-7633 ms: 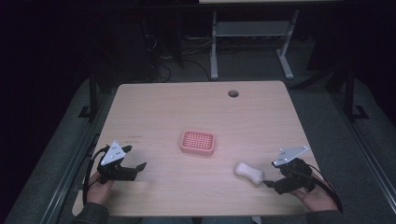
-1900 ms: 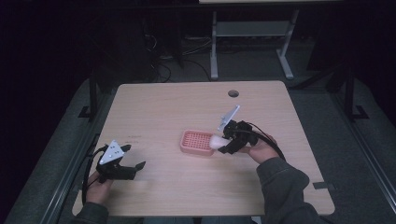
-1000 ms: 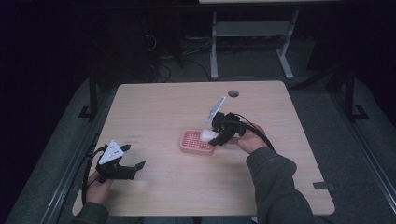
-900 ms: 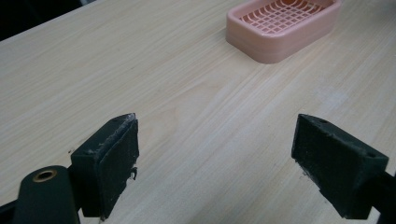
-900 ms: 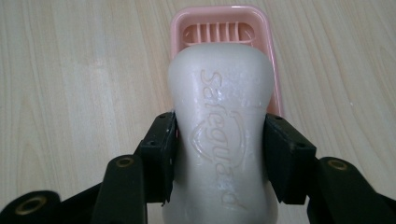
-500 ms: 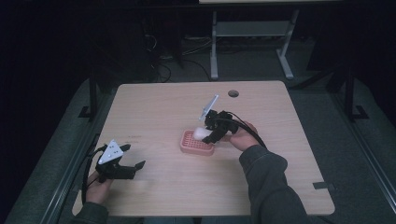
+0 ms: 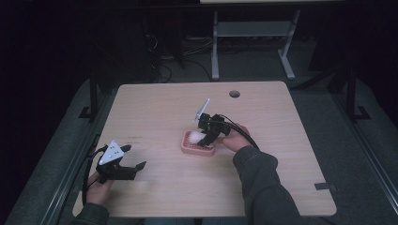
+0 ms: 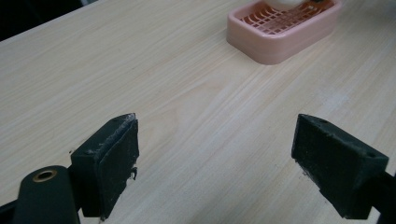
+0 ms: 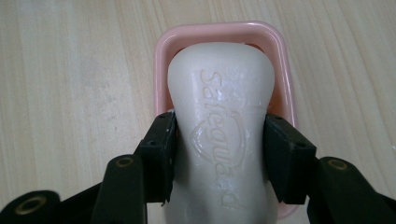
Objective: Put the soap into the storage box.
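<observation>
One wooden counter [image 7: 155, 112] carries one pink soap dish [image 7: 197, 147] and one white soap bar [image 7: 194, 137]. Two tongs are there: the left tongs [image 7: 136, 167] at eight o'clock, the right tongs [image 7: 206, 138] near the middle.

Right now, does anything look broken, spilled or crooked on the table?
Nothing stands out. The white soap bar is clamped at its narrow waist by the right gripper above the pink soap dish, which sits flat on the table. The left gripper is open over bare wood.
</observation>
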{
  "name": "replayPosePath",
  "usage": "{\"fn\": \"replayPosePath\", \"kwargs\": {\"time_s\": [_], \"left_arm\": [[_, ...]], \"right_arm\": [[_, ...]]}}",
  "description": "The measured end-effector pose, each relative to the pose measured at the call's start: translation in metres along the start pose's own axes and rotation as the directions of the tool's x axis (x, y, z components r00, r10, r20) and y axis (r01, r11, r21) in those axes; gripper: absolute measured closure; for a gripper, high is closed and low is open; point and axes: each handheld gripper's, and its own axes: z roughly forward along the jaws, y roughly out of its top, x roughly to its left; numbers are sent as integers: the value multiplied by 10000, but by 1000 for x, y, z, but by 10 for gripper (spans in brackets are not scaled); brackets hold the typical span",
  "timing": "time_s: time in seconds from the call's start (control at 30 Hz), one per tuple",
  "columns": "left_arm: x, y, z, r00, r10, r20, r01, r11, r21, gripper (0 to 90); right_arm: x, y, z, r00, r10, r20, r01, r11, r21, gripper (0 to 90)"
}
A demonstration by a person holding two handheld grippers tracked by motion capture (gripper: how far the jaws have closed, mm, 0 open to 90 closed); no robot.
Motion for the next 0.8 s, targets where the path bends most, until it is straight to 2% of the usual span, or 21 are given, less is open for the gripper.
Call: {"fn": "replayPosePath", "kwargs": {"time_s": [0.13, 0.47, 0.63, 0.8], "left_arm": [[0, 0, 0, 10000, 9, 15, -9, 10000, -5, 144], [0, 0, 1, 10000, -90, 7, 90, 9999, -108, 144], [0, 0, 0, 10000, -52, 12, 52, 10000, -81, 144], [0, 0, 0, 10000, -65, 1, 65, 10000, -69, 144]], "right_arm": [[-1, 3, 9, 9999, -131, 19, 130, 9997, 217, 479], [-4, 2, 21, 9998, -83, -159, 88, 9995, 312, 471], [-3, 2, 15, 10000, -12, -87, 11, 9999, -117, 383], [-1, -4, 8, 10000, -40, 87, 41, 10000, -71, 391]]}}
